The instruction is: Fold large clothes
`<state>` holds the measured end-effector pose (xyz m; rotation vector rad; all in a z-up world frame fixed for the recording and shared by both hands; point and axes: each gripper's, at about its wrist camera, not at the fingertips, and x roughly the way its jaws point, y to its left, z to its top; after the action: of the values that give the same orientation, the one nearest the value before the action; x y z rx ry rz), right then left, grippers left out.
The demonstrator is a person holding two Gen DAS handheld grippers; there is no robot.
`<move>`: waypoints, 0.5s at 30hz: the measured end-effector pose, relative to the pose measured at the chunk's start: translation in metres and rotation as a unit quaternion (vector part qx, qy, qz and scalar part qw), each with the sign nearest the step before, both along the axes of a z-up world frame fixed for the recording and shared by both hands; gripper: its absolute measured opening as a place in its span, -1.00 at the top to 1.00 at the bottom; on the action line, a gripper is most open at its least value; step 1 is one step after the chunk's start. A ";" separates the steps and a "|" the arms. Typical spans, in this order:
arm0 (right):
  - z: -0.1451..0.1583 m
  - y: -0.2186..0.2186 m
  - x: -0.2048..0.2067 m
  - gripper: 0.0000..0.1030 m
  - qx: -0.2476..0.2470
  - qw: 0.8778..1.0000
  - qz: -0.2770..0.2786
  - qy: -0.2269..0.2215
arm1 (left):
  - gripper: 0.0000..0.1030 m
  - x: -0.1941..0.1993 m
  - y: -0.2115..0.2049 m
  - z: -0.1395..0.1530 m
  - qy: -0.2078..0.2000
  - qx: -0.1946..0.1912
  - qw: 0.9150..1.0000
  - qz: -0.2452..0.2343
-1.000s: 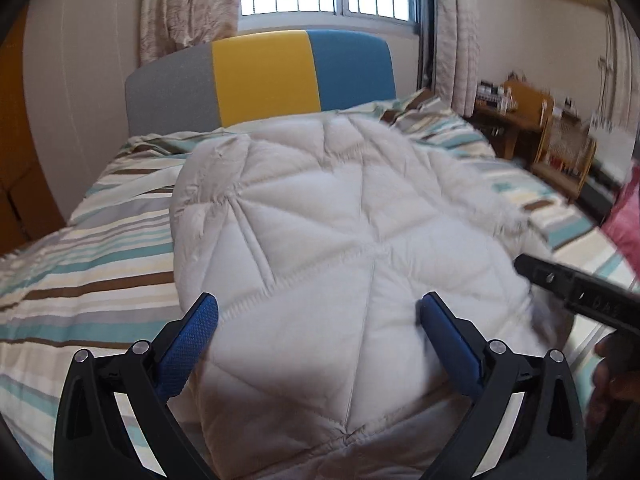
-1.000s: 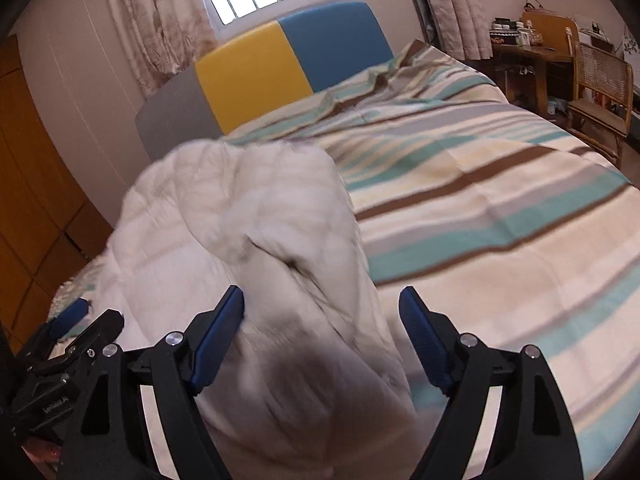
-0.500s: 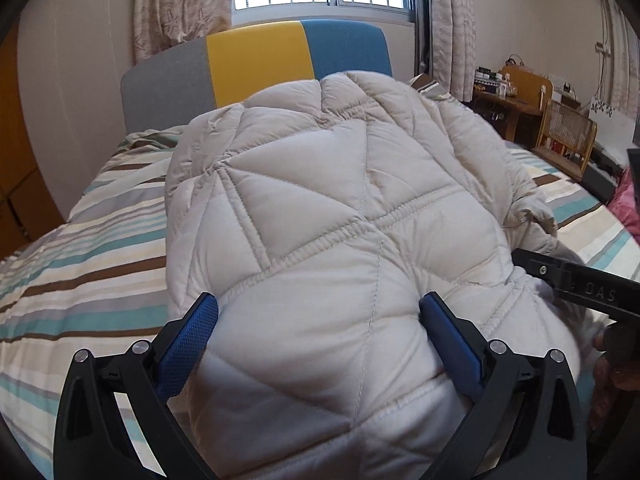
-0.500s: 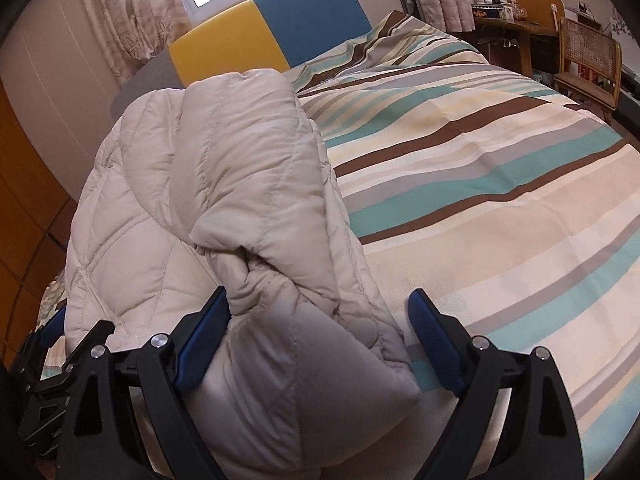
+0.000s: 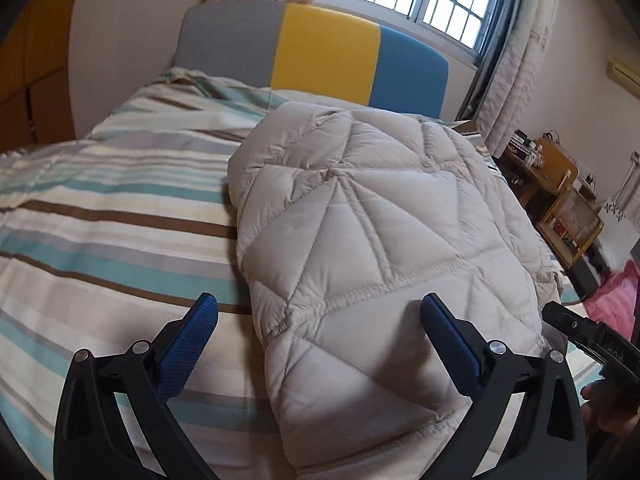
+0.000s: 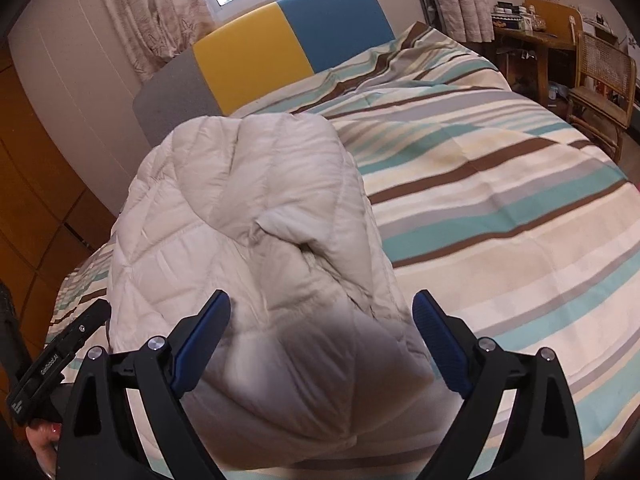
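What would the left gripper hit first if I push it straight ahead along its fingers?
Most likely the folded jacket: the open left gripper points down at its near left edge, with the striped bed cover just beside it. Depth is unclear.

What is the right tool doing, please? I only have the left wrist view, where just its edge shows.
Observer: The right tool is open. Its jaws have just been opening, with the near end of the jacket lying between them, not pinched.
Operator: Thank you. How does the jacket's right side look?
Observer: A puffy layer is folded over on top, with a deep crease in it.
Operator: And what lies beyond that side?
Observer: The striped bed cover runs across to a wooden chair beside the bed.
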<state>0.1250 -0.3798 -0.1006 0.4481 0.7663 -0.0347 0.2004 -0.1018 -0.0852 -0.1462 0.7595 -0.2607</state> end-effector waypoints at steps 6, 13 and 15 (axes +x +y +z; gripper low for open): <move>0.008 -0.001 0.028 -0.79 -0.022 1.000 0.008 0.011 | -0.94 0.012 0.000 -0.004 0.034 -0.009 0.999 -0.015; -0.003 -0.015 0.054 -0.80 -0.003 0.999 0.021 0.038 | -0.94 0.027 0.003 -0.012 0.067 -0.018 0.997 -0.041; -0.006 -0.018 0.058 -0.82 0.004 0.999 0.026 0.043 | -0.94 0.029 0.004 -0.012 0.070 -0.021 0.996 -0.047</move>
<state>0.1825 -0.3983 -0.1067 0.4360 0.8621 -0.0025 0.2290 -0.0981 -0.0974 -0.1696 0.9012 -0.3595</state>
